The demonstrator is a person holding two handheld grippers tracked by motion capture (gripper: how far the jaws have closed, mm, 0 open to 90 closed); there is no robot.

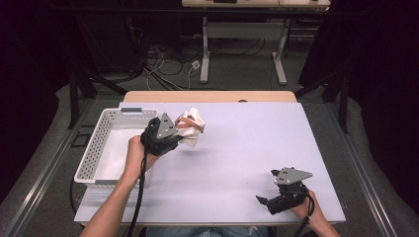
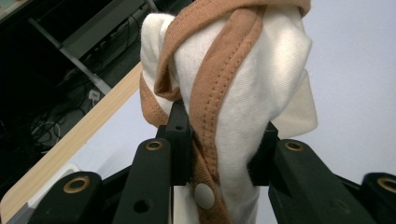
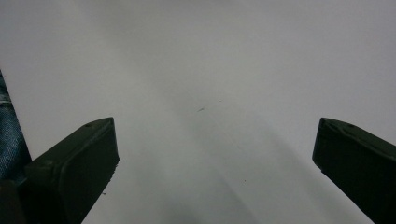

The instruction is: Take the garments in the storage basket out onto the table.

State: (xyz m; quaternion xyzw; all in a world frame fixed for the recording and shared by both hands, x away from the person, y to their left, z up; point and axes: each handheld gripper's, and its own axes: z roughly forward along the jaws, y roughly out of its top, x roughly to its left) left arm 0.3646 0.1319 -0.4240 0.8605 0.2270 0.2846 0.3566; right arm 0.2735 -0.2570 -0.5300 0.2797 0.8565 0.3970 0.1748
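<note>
A small white garment with tan-orange trim (image 1: 191, 126) hangs bunched above the pale table (image 1: 247, 148), left of centre in the high view, just right of the white plastic basket (image 1: 99, 143). Your left gripper (image 1: 179, 129) has it clamped: in the left gripper view the two black jaws close on the cloth (image 2: 243, 93) from either side, the white fabric bulging upward between them and the stitched tan binding (image 2: 210, 93) looping over the top and running down past a white snap button (image 2: 204, 195) at the lower centre of the frame. Your left hand (image 1: 134, 154) grips the tool over the basket's right rim, its cable trailing down toward the bottom edge of the high view.

The basket sits at the left of the table, its perforated walls white; its floor looks white too.

Your right gripper (image 1: 264, 201) rests low at the lower right of the high view, well apart from the garment, grey three-cornered plate on top, with your right hand (image 1: 309, 210) behind it. In the right gripper view its jaws stand wide apart, one at the lower left and one at the lower right, with bare table surface (image 3: 201, 93) between them and a strip of blue denim (image 3: 8, 140) at the left edge.

Beyond the table's wooden far edge (image 1: 210, 96), the upper part of the high view shows a dark floor with tangled cables (image 1: 168, 64) and the white legs of another desk (image 1: 242, 44).
</note>
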